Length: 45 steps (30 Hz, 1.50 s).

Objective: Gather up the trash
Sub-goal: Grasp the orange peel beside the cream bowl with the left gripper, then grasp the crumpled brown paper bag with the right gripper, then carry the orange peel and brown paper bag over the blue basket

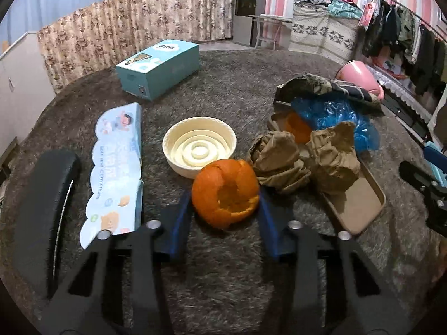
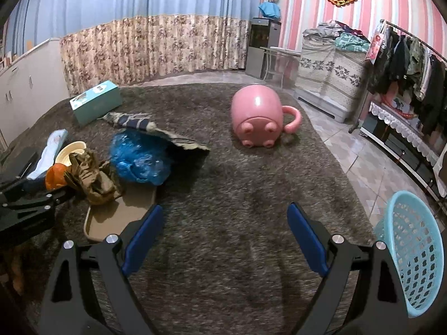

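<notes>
An orange peel (image 1: 225, 192) lies on the grey carpet between the blue pads of my left gripper (image 1: 225, 209); the jaws stand open around it, pads close to its sides. Behind it lie two crumpled brown papers (image 1: 279, 159), a second peel (image 1: 299, 127) and a blue plastic bag (image 1: 335, 120), partly on a tan tray (image 1: 360, 209). My right gripper (image 2: 225, 237) is open and empty over bare carpet. The same pile shows at its left: brown paper (image 2: 92, 178), blue bag (image 2: 139, 159), peel (image 2: 54, 176). A light blue basket (image 2: 413, 251) stands at its right.
A cream ridged bowl (image 1: 199, 145), a flat printed carton (image 1: 117, 167), a teal box (image 1: 159, 67) and a black object (image 1: 47, 217) lie on the carpet. A camouflage cloth (image 1: 321, 89) covers the bag's back. A pink pig-shaped pot (image 2: 259, 117) lies tipped over.
</notes>
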{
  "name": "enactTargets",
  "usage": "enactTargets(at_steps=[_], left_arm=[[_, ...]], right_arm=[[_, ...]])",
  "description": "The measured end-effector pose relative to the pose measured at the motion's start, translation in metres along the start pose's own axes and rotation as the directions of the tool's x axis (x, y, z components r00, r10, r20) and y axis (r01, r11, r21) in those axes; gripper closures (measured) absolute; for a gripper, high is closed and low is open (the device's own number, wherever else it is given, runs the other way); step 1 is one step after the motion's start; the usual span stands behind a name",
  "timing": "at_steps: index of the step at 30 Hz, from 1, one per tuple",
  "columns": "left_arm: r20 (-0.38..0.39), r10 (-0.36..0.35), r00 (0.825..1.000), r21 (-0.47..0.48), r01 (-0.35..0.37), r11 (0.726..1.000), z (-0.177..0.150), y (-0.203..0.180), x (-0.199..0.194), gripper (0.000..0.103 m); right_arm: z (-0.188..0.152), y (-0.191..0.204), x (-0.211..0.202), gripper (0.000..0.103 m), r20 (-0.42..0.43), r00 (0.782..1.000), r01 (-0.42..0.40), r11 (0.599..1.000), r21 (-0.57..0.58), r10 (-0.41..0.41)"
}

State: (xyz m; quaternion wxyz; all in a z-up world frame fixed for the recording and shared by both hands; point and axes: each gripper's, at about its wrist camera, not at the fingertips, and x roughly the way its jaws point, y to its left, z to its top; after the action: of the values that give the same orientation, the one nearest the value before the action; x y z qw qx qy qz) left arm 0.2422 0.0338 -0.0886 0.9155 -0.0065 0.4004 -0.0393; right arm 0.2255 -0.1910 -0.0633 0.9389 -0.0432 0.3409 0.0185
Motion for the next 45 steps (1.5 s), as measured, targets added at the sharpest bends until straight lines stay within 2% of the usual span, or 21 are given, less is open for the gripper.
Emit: enactTargets(at_steps=[1, 6, 12, 18, 20, 22, 23, 25, 28, 32, 35, 42, 45], left_arm=[[0.012, -0.009, 1.0, -0.005, 0.009, 1.0, 0.001, 0.002, -0.002, 0.069], [0.052, -0.019, 0.998, -0.015, 0.02, 1.0, -0.004, 0.007, -0.017, 0.071], [0.145, 0.041, 0.989, -0.026, -0.038, 0.999, -0.01, 0.025, -0.049, 0.071], [0.175, 0.07, 0.982, -0.06, -0.06, 0.996, -0.011, 0.055, -0.068, 0.071], [0.182, 0.09, 0.979, -0.071, -0.078, 0.994, -0.013, 0.067, -0.073, 0.071], [0.188, 0.102, 0.977, -0.088, -0.087, 0.992, -0.015, 0.079, -0.078, 0.071], [0.192, 0.106, 0.976, -0.092, -0.089, 0.992, -0.015, 0.082, -0.08, 0.071], [0.203, 0.117, 0.972, -0.101, -0.098, 0.99, -0.014, 0.089, -0.083, 0.071], [0.202, 0.129, 0.971, -0.117, -0.106, 0.987, -0.013, 0.096, -0.084, 0.071], [0.213, 0.115, 0.97, -0.128, -0.089, 0.988, -0.01, 0.091, -0.086, 0.071], [0.238, 0.103, 0.966, -0.114, -0.078, 0.99, -0.005, 0.077, -0.09, 0.071], [0.281, -0.009, 0.96, -0.056, 0.025, 0.998, 0.014, 0.021, -0.098, 0.071], [0.297, -0.028, 0.954, -0.013, 0.033, 0.999, 0.016, -0.004, -0.104, 0.071]], right_arm=[[0.0, 0.002, 0.001, 0.014, -0.001, 1.0, -0.01, 1.0, 0.0, 0.01], [-0.001, 0.022, 0.004, 0.014, -0.01, 0.999, -0.04, 0.998, -0.039, 0.04], [0.0, 0.048, -0.001, 0.014, -0.012, 0.994, -0.113, 0.99, -0.087, 0.112], [0.004, 0.069, 0.009, 0.016, -0.039, 0.977, -0.21, 0.975, -0.072, 0.208], [0.007, 0.076, 0.014, 0.023, -0.051, 0.97, -0.241, 0.968, -0.069, 0.238], [0.008, 0.083, 0.023, 0.038, -0.075, 0.963, -0.266, 0.962, -0.065, 0.261], [0.009, 0.086, 0.027, 0.042, -0.085, 0.96, -0.274, 0.96, -0.063, 0.268], [0.007, 0.091, 0.033, 0.059, -0.104, 0.952, -0.295, 0.954, -0.06, 0.288], [0.004, 0.094, 0.03, 0.063, -0.101, 0.95, -0.302, 0.95, -0.074, 0.294], [0.007, 0.079, 0.014, 0.063, -0.052, 0.959, -0.282, 0.958, -0.055, 0.279], [0.009, 0.061, -0.007, 0.063, -0.008, 0.971, -0.24, 0.97, -0.032, 0.24], [0.004, -0.01, -0.071, 0.063, 0.099, 0.987, -0.133, 0.99, 0.051, 0.128], [0.0, -0.039, -0.089, 0.063, 0.119, 0.988, -0.109, 0.99, 0.089, 0.098]])
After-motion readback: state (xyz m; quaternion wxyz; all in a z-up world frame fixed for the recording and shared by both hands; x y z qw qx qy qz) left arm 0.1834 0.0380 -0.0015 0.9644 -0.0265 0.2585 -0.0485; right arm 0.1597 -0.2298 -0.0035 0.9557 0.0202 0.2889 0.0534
